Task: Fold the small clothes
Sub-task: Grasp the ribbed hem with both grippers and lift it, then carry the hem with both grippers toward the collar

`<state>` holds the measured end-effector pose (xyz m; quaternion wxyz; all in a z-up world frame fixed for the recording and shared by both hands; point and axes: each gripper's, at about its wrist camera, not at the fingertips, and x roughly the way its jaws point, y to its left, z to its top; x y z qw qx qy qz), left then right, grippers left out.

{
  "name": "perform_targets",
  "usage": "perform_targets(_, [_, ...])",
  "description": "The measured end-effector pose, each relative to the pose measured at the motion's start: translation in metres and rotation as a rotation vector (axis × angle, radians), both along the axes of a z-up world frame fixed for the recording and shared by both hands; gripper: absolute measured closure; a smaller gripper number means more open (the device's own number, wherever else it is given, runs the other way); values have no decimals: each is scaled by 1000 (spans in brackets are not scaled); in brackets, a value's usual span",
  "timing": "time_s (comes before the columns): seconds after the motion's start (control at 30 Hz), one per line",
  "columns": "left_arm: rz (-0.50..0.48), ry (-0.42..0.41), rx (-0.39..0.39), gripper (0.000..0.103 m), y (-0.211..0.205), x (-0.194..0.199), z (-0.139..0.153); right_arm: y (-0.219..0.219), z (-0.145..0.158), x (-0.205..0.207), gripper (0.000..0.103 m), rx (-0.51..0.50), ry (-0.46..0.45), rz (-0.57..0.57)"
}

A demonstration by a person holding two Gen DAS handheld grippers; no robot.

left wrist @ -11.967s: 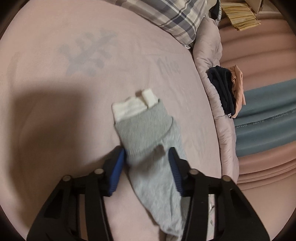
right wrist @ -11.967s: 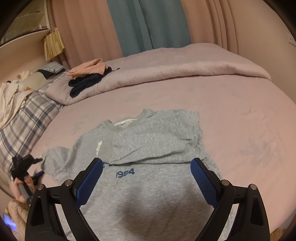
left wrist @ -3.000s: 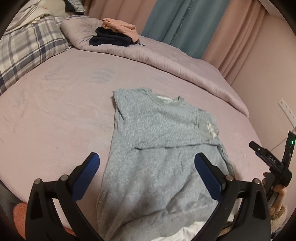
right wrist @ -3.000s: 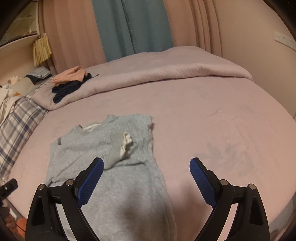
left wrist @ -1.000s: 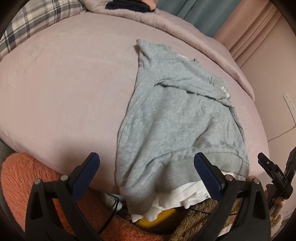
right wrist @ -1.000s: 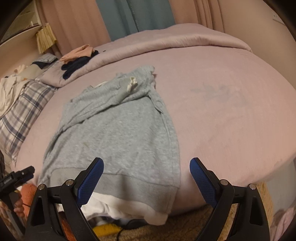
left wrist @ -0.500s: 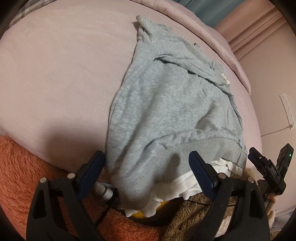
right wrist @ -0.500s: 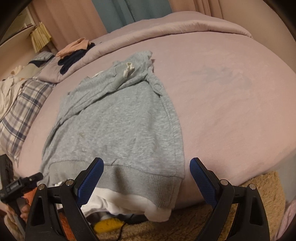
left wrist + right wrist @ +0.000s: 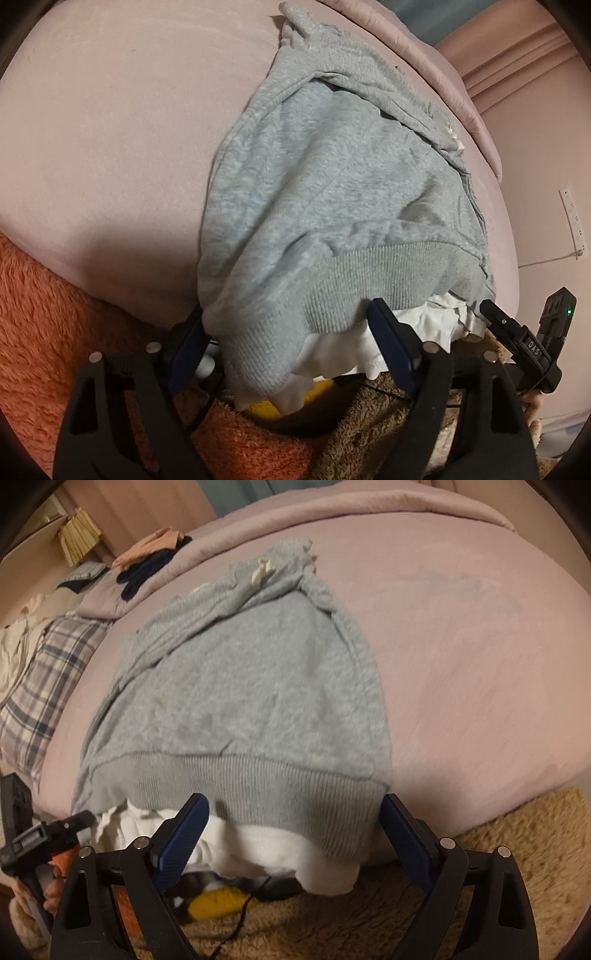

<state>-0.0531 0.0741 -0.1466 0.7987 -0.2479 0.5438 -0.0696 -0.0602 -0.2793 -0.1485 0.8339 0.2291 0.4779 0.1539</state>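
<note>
A grey sweatshirt (image 9: 332,192) with both sleeves folded in lies on the pink bed (image 9: 110,129). Its ribbed hem and white inner hem (image 9: 332,350) hang over the near edge. My left gripper (image 9: 291,339) is open, its jaws astride the hem's left corner. My right gripper (image 9: 295,827) is open, its jaws astride the hem's right corner (image 9: 347,812). The sweatshirt (image 9: 251,686) fills the middle of the right wrist view. Each gripper shows at the edge of the other's view.
An orange rug (image 9: 55,314) and a brown rug (image 9: 517,867) lie on the floor below the bed edge, with a yellow object (image 9: 218,901) and a cable. A plaid pillow (image 9: 40,679) and a pile of dark and peach clothes (image 9: 151,561) sit at the far side.
Both grippers have come down and forward to the hanging hem over the last second. Their jaws now sit around the two hem corners and have narrowed slightly.
</note>
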Motion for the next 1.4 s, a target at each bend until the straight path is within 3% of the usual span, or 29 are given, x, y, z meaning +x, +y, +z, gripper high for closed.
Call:
perform_targets(0.2, [22,-12,-15,31,6,-3,-2,4,-5,0,11,6,10,19])
perform_targets(0.3, [20,-22,2,49,5,-7,-1,3,-5,-1,25,-10,9,6])
perform_targets(0.43, [-8,-30,-6,76,3,-9,2,-1,-4,-4,56,-21,-8,-9])
perform_targets(0.47, [-14,-39,-10,78,2,-10,6,-4,-3,-5,67,-9,-13,-16])
perform_targets(0.63, [-24,-97,7,81,-1,-15,26,-12,7,-14,84,47,-62,-18])
perform_targets(1.13, [-8,-260,-76,83,11,-30,93,-30,58,-30,88,215,-227,4])
perform_targets(1.4, [4,-269,-73,83,18,-40,103,-30,72,-41,88,244,-280,27])
